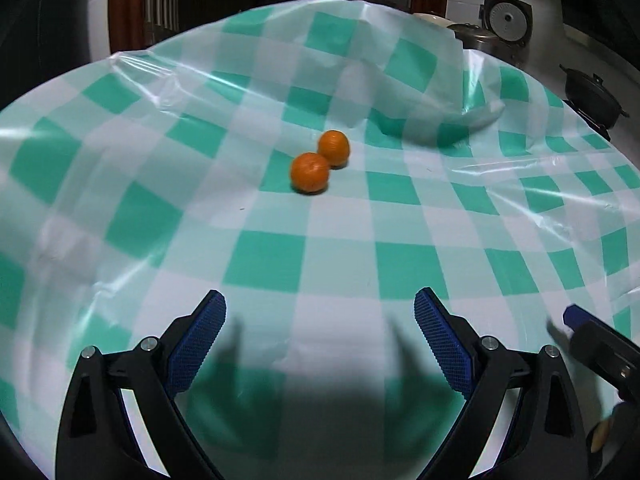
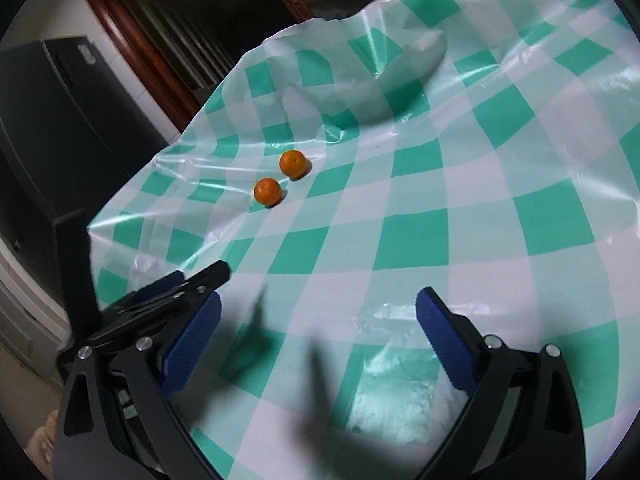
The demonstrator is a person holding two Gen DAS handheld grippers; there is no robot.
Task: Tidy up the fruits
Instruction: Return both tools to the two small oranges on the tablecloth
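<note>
Now we hold the left gripper (image 1: 320, 344) and the right gripper (image 2: 318, 344) with jaws spread wide and nothing between them, low over the green-checked tablecloth (image 1: 400, 216). Farther out, two oranges (image 1: 310, 173) (image 1: 334, 148) sit side by side, touching or nearly so.

Checked tablecloth (image 1: 400, 272), rice cooker (image 1: 508, 24), black pot (image 1: 592, 92)

Orange fruits (image 1: 310, 172), green-white checked tablecloth (image 1: 264, 256)
</note>
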